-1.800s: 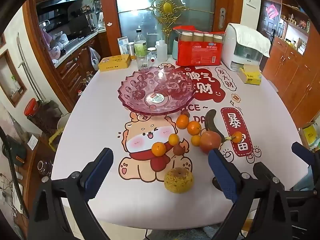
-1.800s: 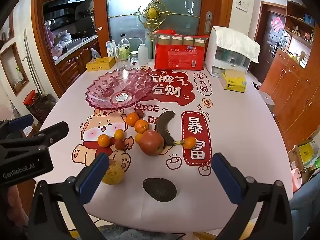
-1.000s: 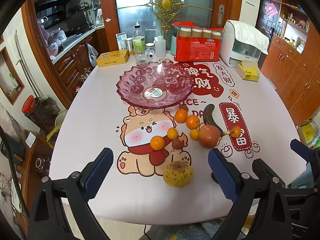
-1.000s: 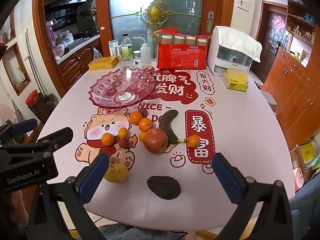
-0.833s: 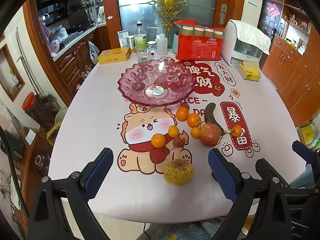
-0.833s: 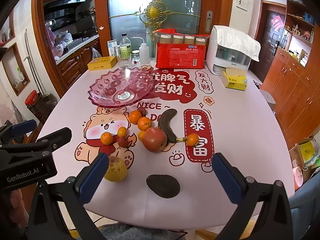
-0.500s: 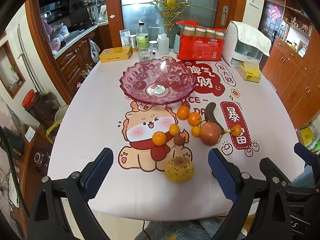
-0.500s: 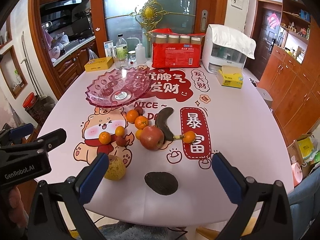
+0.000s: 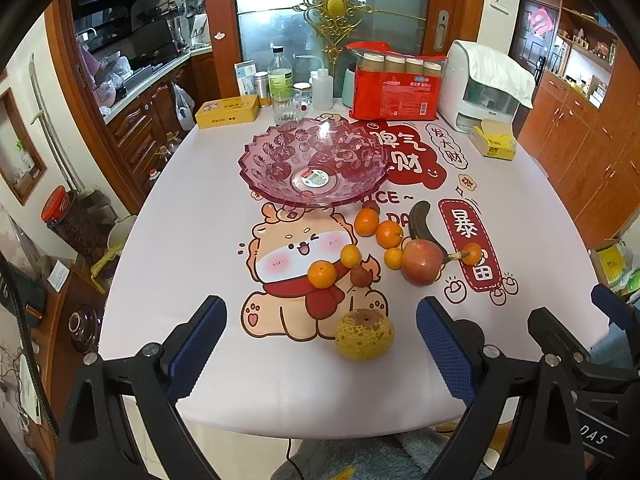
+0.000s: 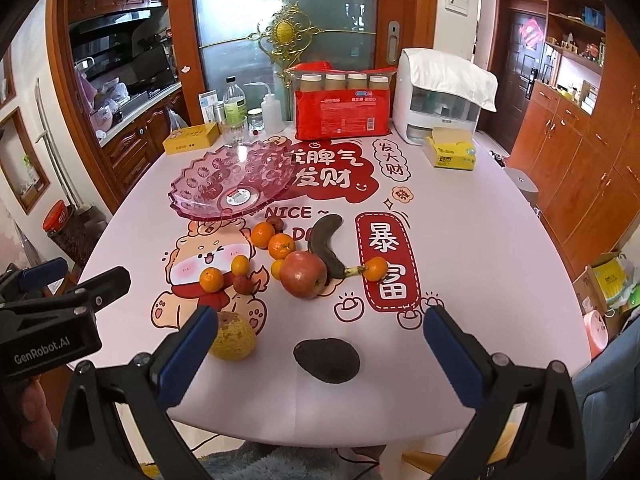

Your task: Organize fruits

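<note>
Left gripper (image 9: 320, 344) spread wide, empty, hovering above near table edge; right gripper (image 10: 316, 356) likewise released. Yellow pear (image 10: 232, 340) partly hidden behind right gripper's left finger. Dark avocado (image 10: 327, 359) between right fingers; unseen in left view. Beyond, 12 o'clock: one apple (image 10: 303, 274), one blackened banana (image 10: 326, 245), six small oranges (image 10: 281, 245), two lychees (image 10: 244, 283). Farther, 11 o'clock: one pink glass bowl (image 10: 200, 188), holding no fruit. Tablecloth (image 10: 460, 240) lettering partly covered by bowl.
</note>
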